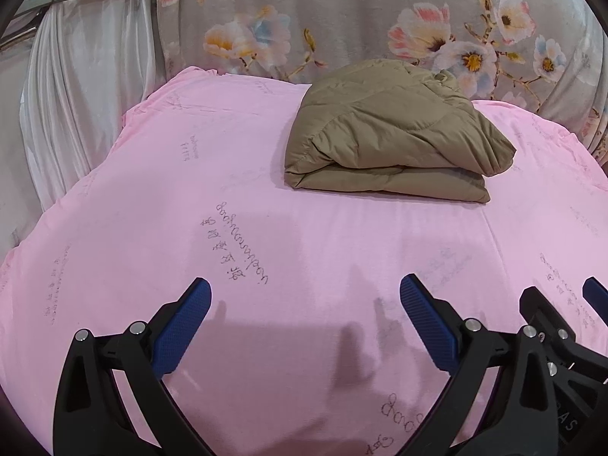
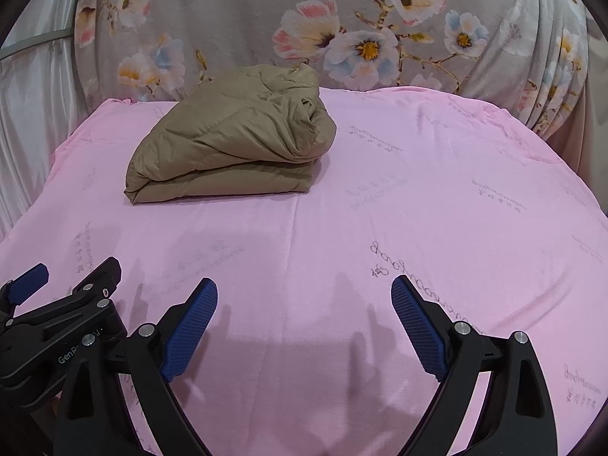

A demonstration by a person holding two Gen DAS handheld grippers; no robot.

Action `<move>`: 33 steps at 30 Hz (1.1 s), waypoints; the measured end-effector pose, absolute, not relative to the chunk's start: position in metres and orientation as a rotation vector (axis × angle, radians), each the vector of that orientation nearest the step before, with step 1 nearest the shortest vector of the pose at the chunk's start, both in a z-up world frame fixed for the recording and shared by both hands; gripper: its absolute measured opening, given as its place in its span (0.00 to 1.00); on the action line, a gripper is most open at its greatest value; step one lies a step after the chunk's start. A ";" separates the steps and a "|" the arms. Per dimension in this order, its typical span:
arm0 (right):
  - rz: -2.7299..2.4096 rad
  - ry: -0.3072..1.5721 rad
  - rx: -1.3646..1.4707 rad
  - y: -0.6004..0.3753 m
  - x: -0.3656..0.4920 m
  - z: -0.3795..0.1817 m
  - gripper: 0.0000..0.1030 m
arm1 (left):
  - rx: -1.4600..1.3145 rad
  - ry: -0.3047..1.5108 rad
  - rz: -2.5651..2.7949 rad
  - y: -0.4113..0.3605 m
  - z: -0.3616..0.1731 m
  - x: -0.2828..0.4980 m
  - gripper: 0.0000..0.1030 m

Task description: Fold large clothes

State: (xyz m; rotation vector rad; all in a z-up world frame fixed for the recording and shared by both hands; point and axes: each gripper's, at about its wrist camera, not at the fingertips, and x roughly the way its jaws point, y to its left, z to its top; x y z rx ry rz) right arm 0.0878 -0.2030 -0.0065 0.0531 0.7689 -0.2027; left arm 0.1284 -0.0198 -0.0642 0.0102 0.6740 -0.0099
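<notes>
A khaki quilted jacket (image 1: 391,133) (image 2: 231,140) lies folded into a thick bundle at the far side of the pink sheet (image 1: 190,190) (image 2: 418,209). My left gripper (image 1: 304,288) hovers over the near part of the sheet, well short of the jacket, open with nothing between its blue pads. Beside it on the right, my right gripper (image 2: 304,288) is open and empty too. Each shows in the other's view: the right gripper (image 1: 562,292) at the lower right, the left gripper (image 2: 72,269) at the lower left. Neither touches the jacket.
The pink sheet carries faint printed writing and covers a wide flat surface. A grey floral fabric (image 1: 342,11) (image 2: 266,19) hangs along the far edge. A white curtain (image 1: 83,95) (image 2: 30,95) hangs at the left.
</notes>
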 end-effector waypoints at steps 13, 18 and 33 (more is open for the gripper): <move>-0.198 0.760 0.055 -0.204 0.087 -0.005 0.88 | 0.018 0.673 -0.008 -0.020 -0.064 0.129 0.95; -0.199 0.760 0.056 -0.204 0.087 -0.006 0.88 | 0.021 0.671 -0.005 -0.018 -0.064 0.130 0.95; -0.198 0.756 0.053 -0.203 0.086 -0.004 0.88 | 0.037 0.663 0.011 -0.014 -0.063 0.131 0.94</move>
